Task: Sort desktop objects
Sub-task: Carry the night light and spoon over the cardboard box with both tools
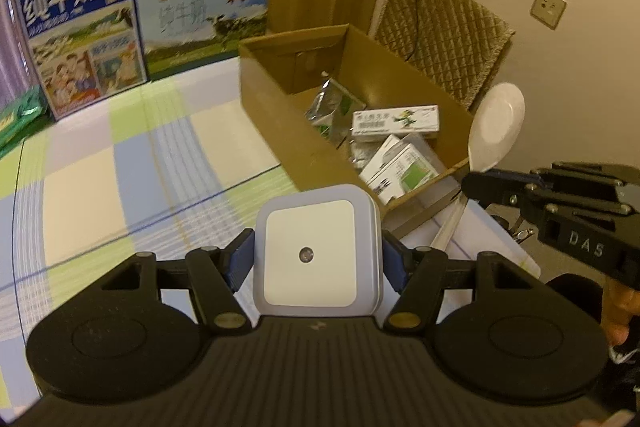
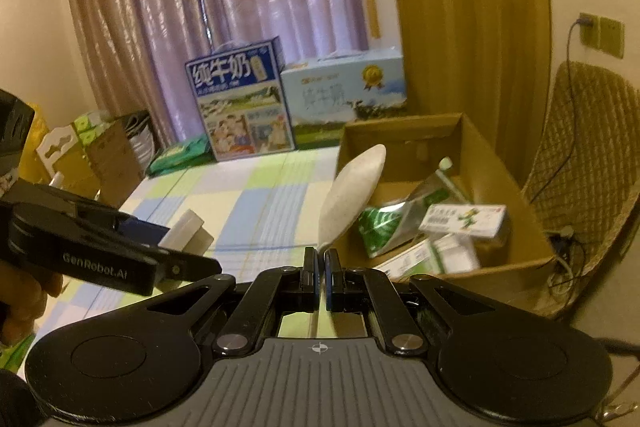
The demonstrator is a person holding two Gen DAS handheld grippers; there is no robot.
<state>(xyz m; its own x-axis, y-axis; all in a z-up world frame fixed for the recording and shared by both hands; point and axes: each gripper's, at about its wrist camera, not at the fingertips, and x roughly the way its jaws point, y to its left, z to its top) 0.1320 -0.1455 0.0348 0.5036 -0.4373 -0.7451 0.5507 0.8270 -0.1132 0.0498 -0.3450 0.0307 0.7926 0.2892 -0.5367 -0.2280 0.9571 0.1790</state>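
Two items in hand, near the cardboard box (image 1: 280,115): left gripper (image 1: 316,259) clamps the night light (image 1: 316,247), right gripper (image 2: 319,281) pinches the white spoon (image 2: 352,195) handle. Carry step; next, likely release both over the box.

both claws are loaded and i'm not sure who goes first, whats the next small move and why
Probably carry the right claw forward over the cardboard box and release: its white spoon already hangs beside the box's near rim, closer than the night light.

"纯牛奶" on the dark blue milk carton (image 1: 80,35), "DAS" on right gripper (image 1: 472,183), "GenRobot.AI" on left gripper (image 2: 180,251)
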